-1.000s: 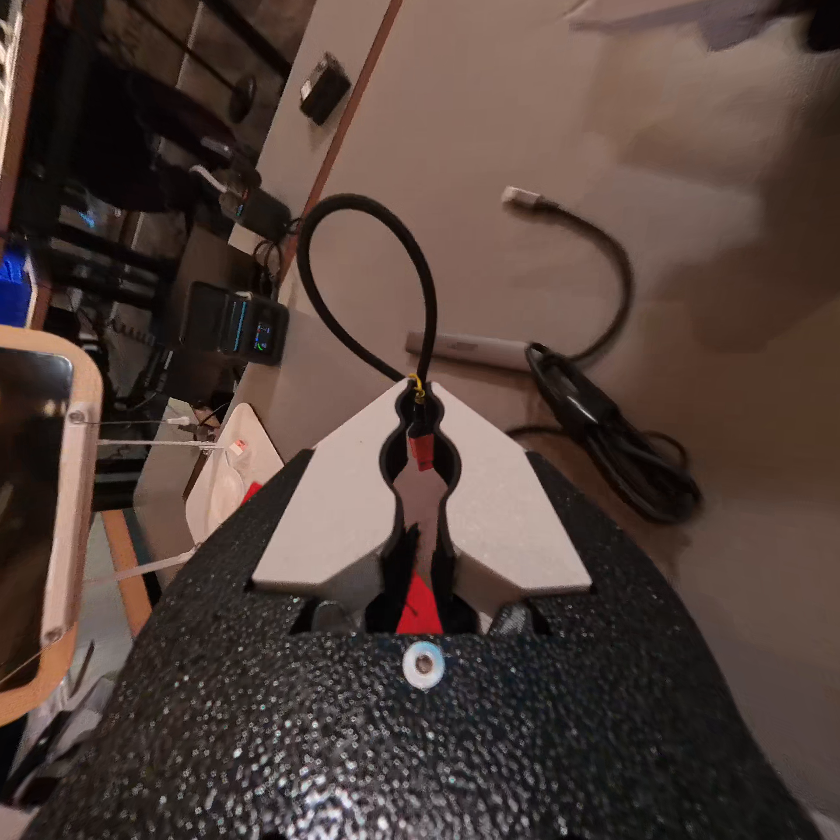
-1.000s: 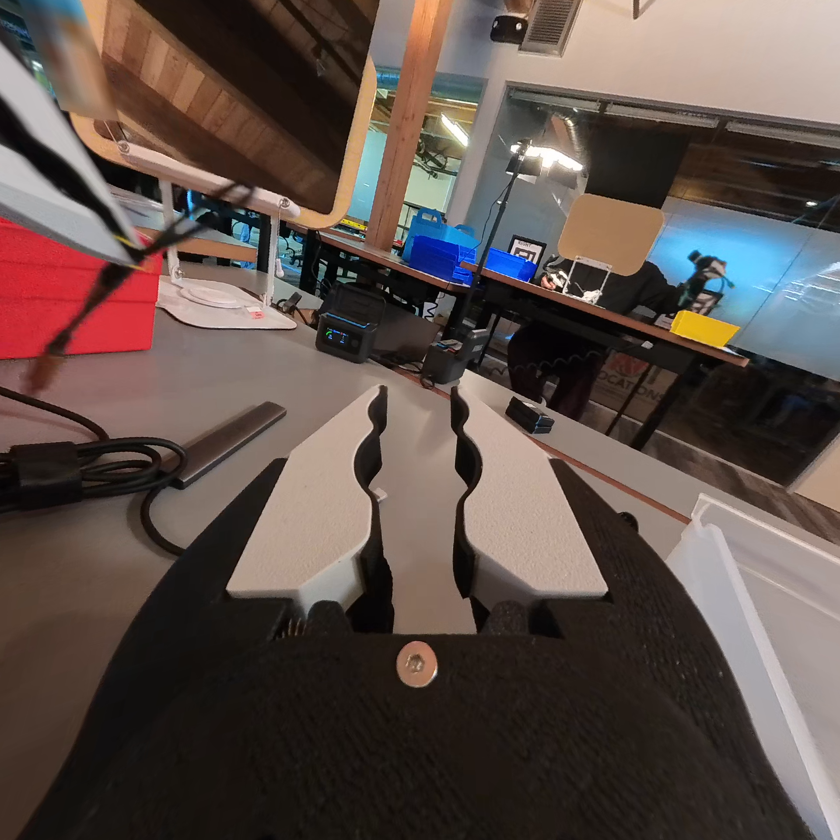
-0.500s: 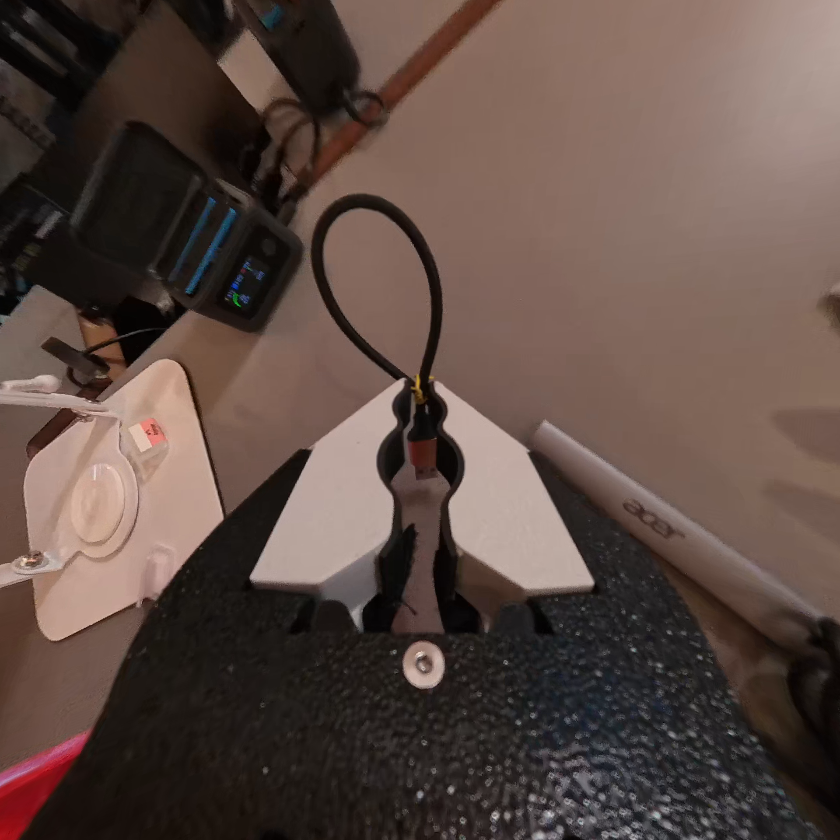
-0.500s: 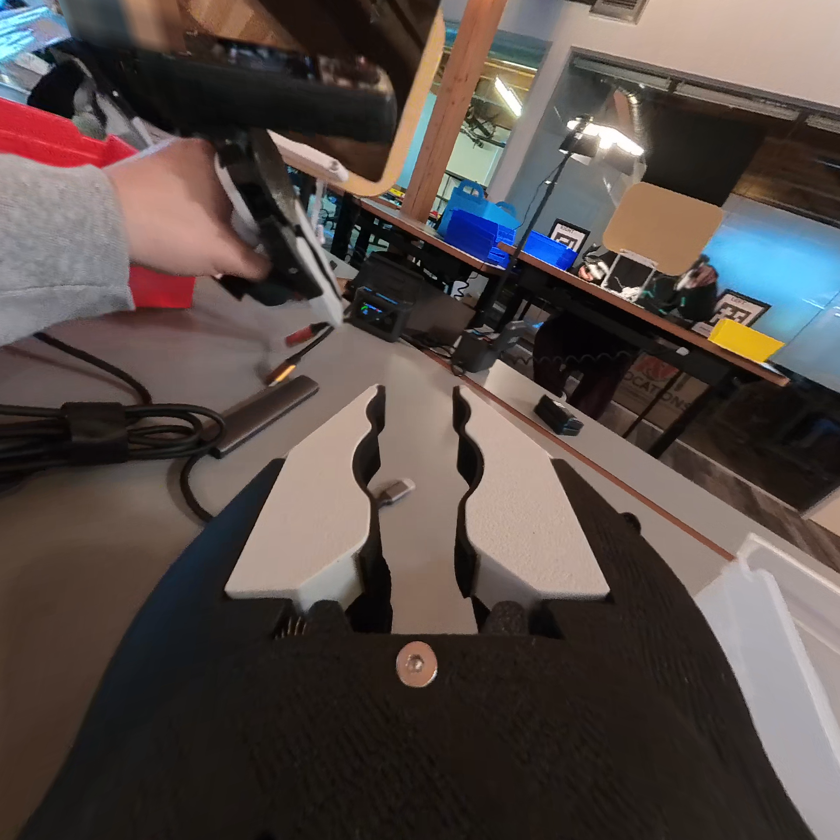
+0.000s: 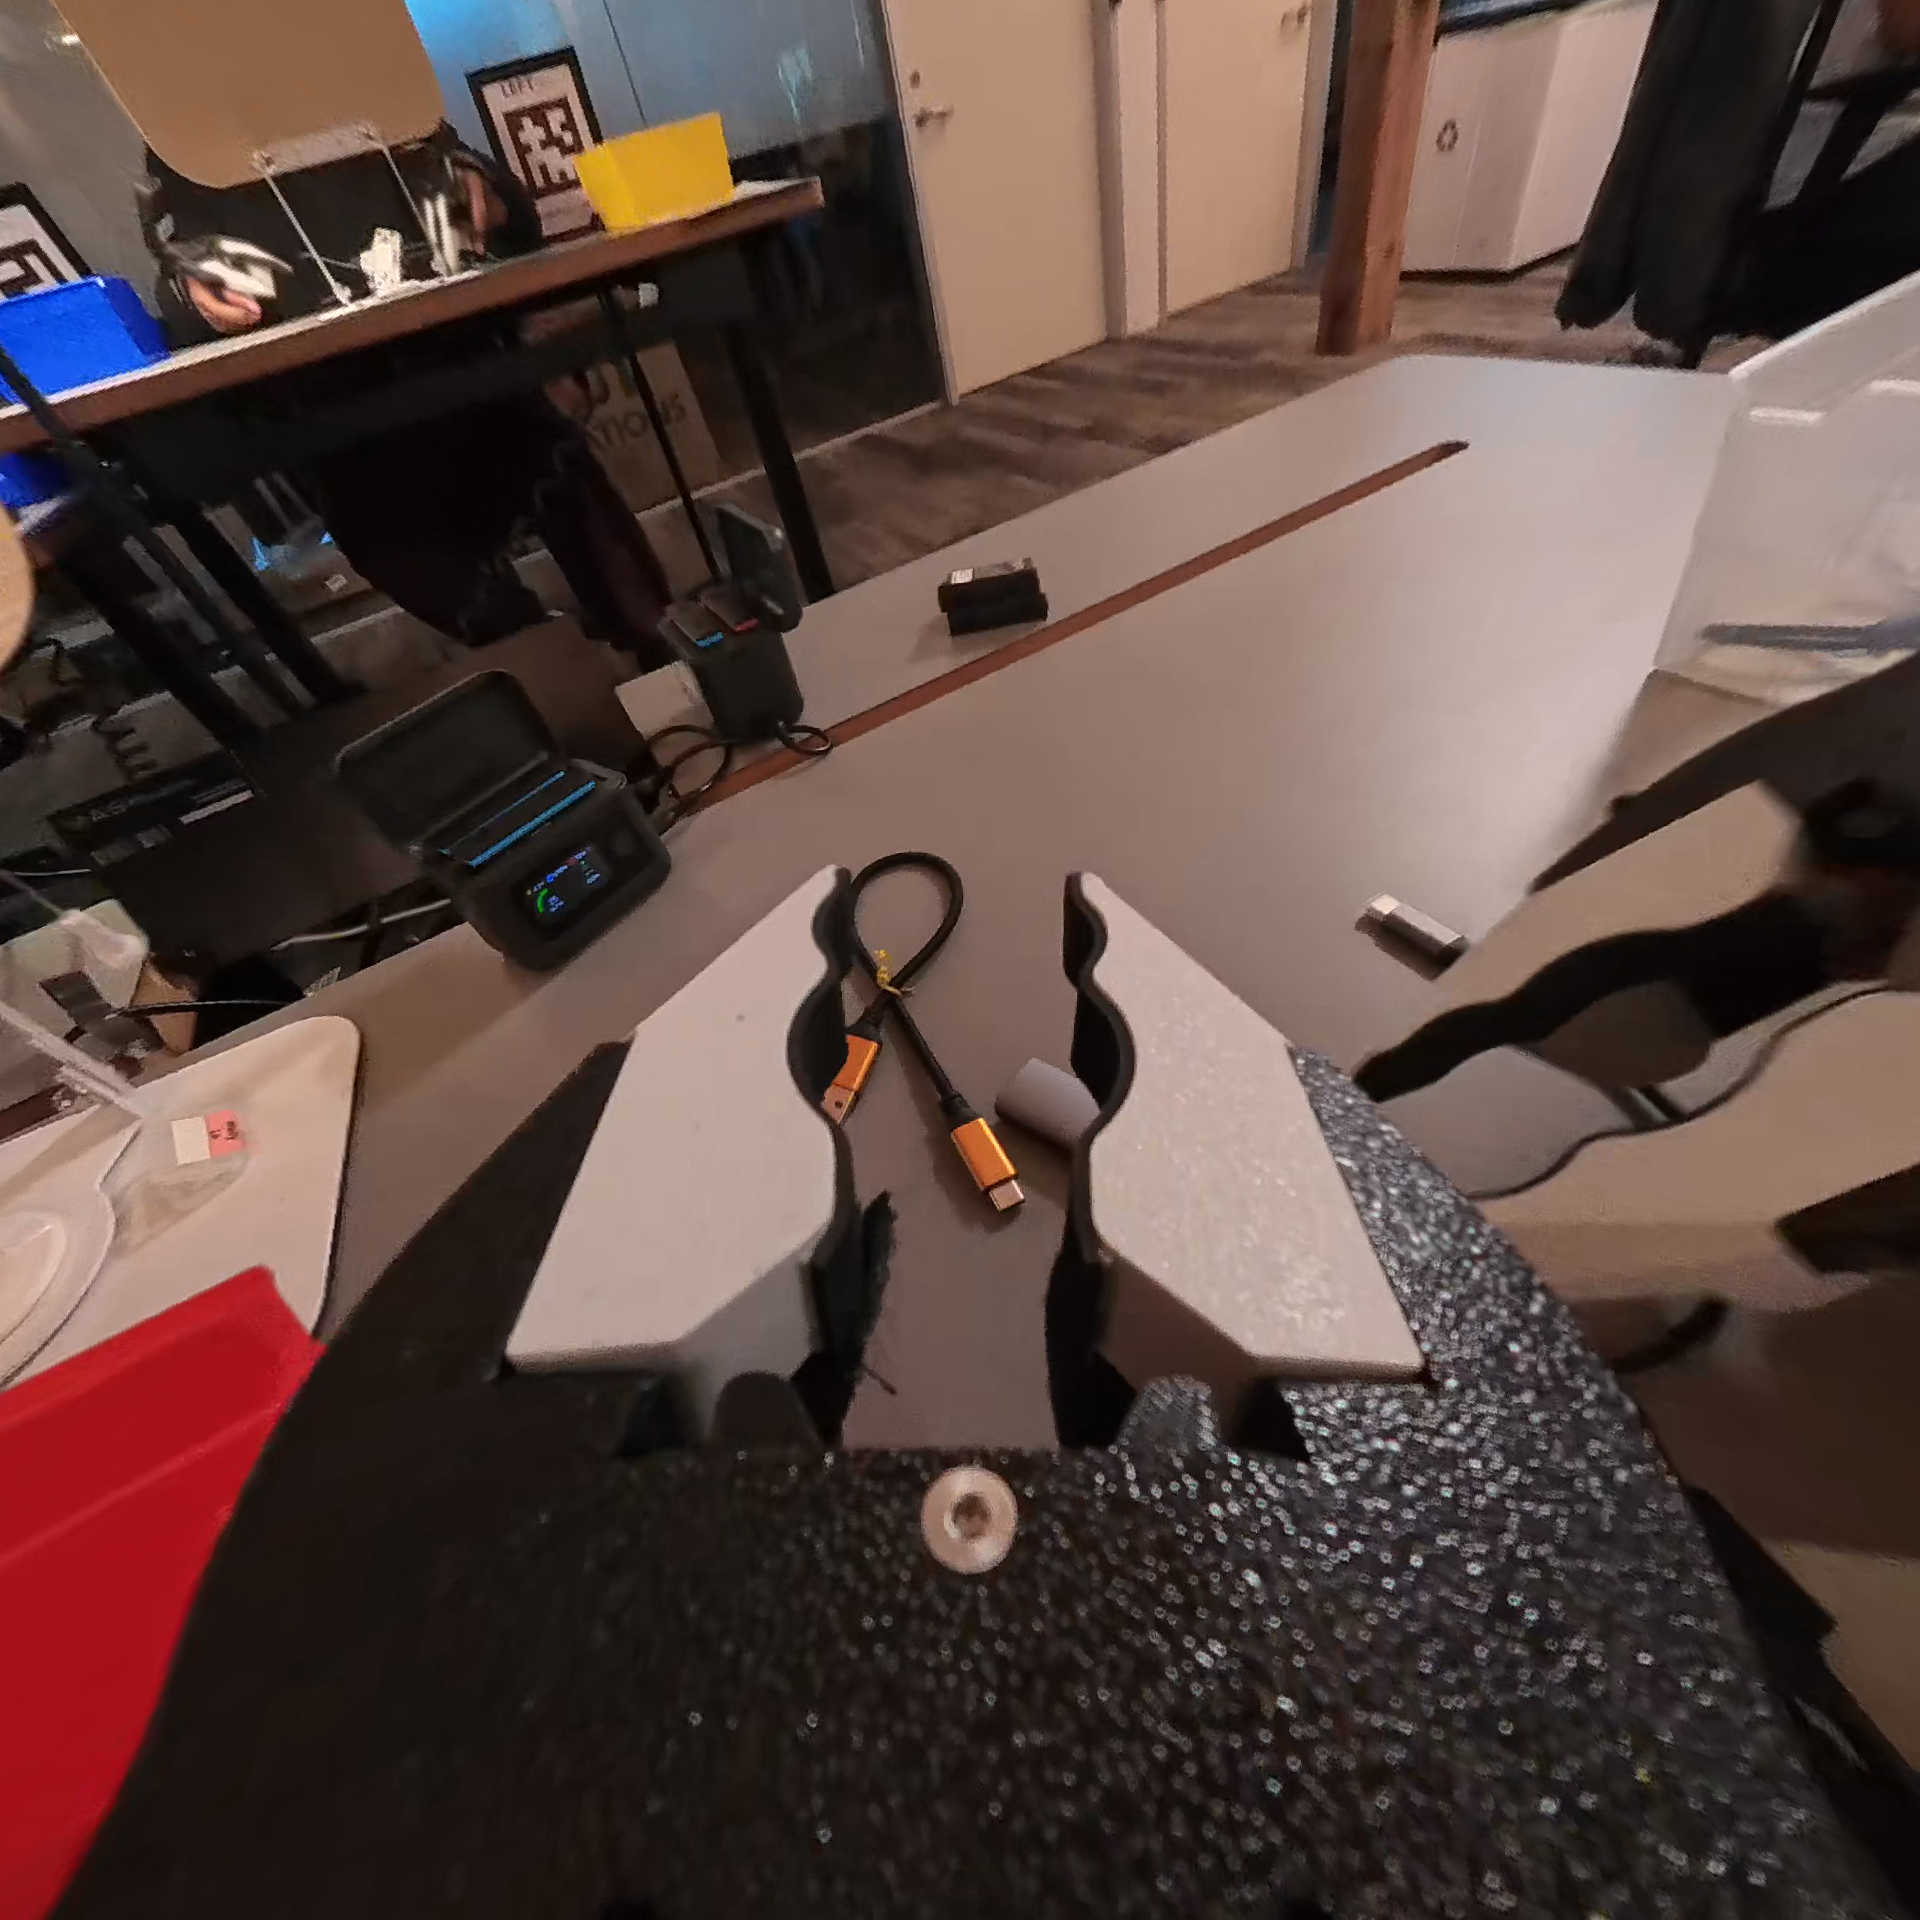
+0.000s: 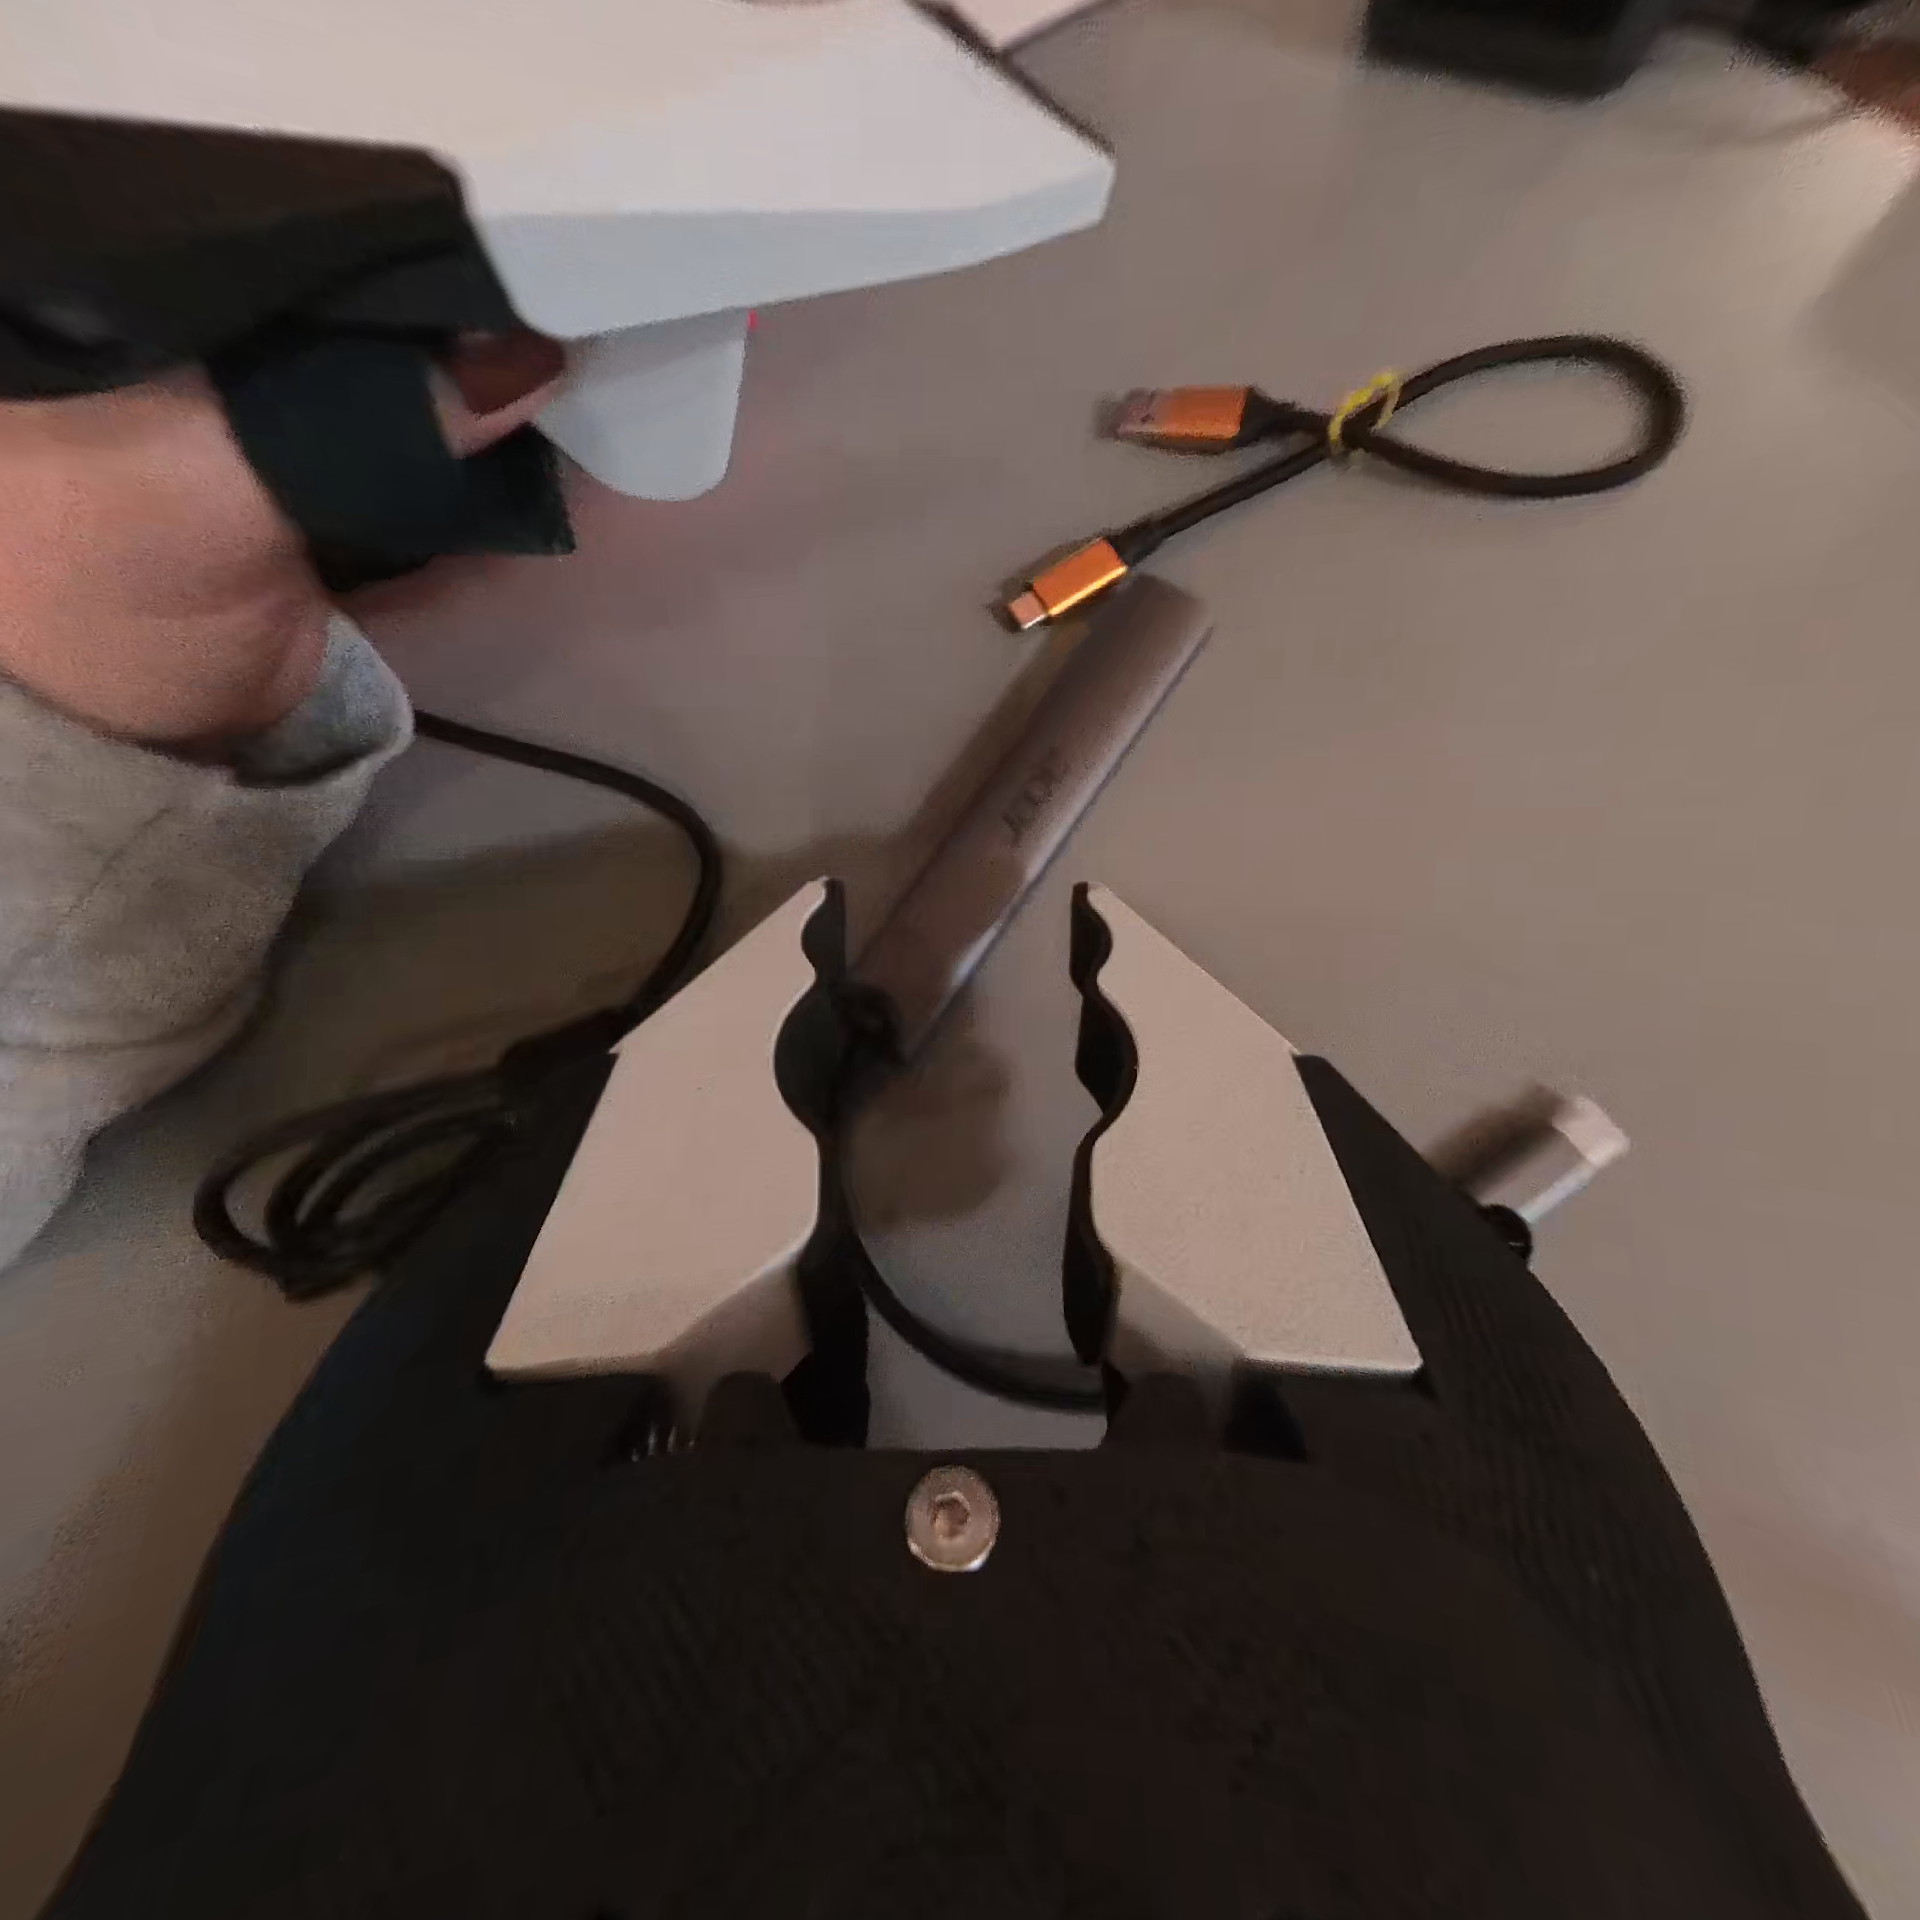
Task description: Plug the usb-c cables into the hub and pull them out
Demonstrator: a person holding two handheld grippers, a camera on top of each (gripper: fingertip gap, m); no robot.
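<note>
A short black cable (image 5: 906, 902) with orange plugs, tied in a loop by a yellow twist, lies on the grey table between my left gripper's open fingers. My left gripper (image 5: 954, 878) is open and empty above it. The cable's orange USB-C plug (image 6: 1075, 582) lies beside the far end of the grey hub (image 6: 1039, 810). My right gripper (image 6: 954, 891) is open, with the hub's near end and its black lead in the gap between the fingers. The hub's tip (image 5: 1044, 1096) shows in the left wrist view. A hand (image 6: 135, 571) holds the left gripper (image 6: 623, 208).
The hub's bundled black lead (image 6: 416, 1164) lies left of the right gripper, a silver connector (image 6: 1548, 1153) to its right. A red box (image 5: 135, 1455), white pad (image 5: 229, 1132), dark power unit (image 5: 551, 873), small black box (image 5: 992, 597) and clear bin (image 5: 1818, 499) ring the table. The grippers' ends are close to 11 cm from one another.
My left gripper has opened and let go of the short cable, which now lies on the table. My right gripper has tilted down and moved over the hub.
</note>
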